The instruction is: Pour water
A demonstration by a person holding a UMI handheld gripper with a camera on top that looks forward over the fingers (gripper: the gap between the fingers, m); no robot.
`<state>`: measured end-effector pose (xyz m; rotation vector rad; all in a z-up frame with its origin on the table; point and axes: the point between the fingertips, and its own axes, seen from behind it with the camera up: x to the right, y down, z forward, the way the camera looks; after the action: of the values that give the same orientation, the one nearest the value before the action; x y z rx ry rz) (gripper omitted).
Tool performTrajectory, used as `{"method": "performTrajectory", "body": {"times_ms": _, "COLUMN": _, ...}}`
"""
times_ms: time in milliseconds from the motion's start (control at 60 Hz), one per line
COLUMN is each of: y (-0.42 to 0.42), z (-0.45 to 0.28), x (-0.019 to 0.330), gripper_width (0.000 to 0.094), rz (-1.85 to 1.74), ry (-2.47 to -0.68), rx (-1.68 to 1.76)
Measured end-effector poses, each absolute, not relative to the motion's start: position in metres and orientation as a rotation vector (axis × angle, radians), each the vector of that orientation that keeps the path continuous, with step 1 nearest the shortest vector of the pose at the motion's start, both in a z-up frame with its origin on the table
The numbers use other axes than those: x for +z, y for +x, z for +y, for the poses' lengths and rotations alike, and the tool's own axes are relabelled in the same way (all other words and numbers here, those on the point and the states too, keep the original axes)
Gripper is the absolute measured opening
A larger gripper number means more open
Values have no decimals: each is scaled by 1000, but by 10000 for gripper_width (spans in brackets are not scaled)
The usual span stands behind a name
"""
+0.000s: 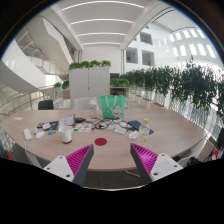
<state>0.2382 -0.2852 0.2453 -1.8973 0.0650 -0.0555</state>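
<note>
My gripper is open and empty, and its two magenta pads stand wide apart above the near edge of a long wooden table. A small red disc lies on the table just ahead of the fingers, between them. Farther back, a white cup-like thing stands to the left. A tall green container stands at the far middle of the table. Nothing is between the fingers.
Several small items, papers and boxes lie scattered across the far half of the table. A dark chair stands at the far left. Green plants line the right side, and white cabinets stand behind the table.
</note>
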Motion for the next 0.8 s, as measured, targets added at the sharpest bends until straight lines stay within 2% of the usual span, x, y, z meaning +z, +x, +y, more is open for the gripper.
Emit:
{"method": "performTrajectory", "body": {"times_ms": 83, "y": 292, "z": -238, "x": 219, "gripper_width": 822, "rz": 86, "ry": -1822, "rx": -69}}
{"method": "performTrajectory", "body": {"times_ms": 250, "y": 384, "z": -138, "x": 159, "gripper_width": 820, "rz": 136, "ry": -1796, "rx": -112}}
{"method": "performTrajectory", "body": {"times_ms": 417, "y": 426, "z": -70, "x": 104, "gripper_width": 818, "rz": 163, "ry": -1824, "rx": -95}}
{"method": "performTrajectory", "body": {"times_ms": 517, "y": 441, "z": -41, "x": 87, "gripper_width": 822, "rz": 162, "ry": -1807, "rx": -107}}
{"method": "performTrajectory", "body": {"times_ms": 583, "y": 443, "z": -18, "x": 92, "gripper_width": 817, "rz": 149, "ry": -1754, "rx": -96}}
{"method": "performTrajectory", "body": {"times_ms": 650, "y": 447, "z": -3, "x": 102, "gripper_width": 755, "rz": 119, "ry": -1694, "rx": -124}}
{"method": "performTrajectory", "body": {"times_ms": 700, "y": 445, "z": 6, "x": 98, "gripper_width": 581, "rz": 94, "ry": -1695, "rx": -129}}
{"method": "performTrajectory", "body": {"times_ms": 717, "y": 445, "z": 9, "x": 92, "gripper_width": 557, "rz": 99, "ry": -1705, "rx": -126}}
{"method": "performTrajectory", "body": {"times_ms": 800, "y": 454, "z": 10, "x": 100, "gripper_width": 539, "rz": 163, "ry": -1637, "rx": -127}}
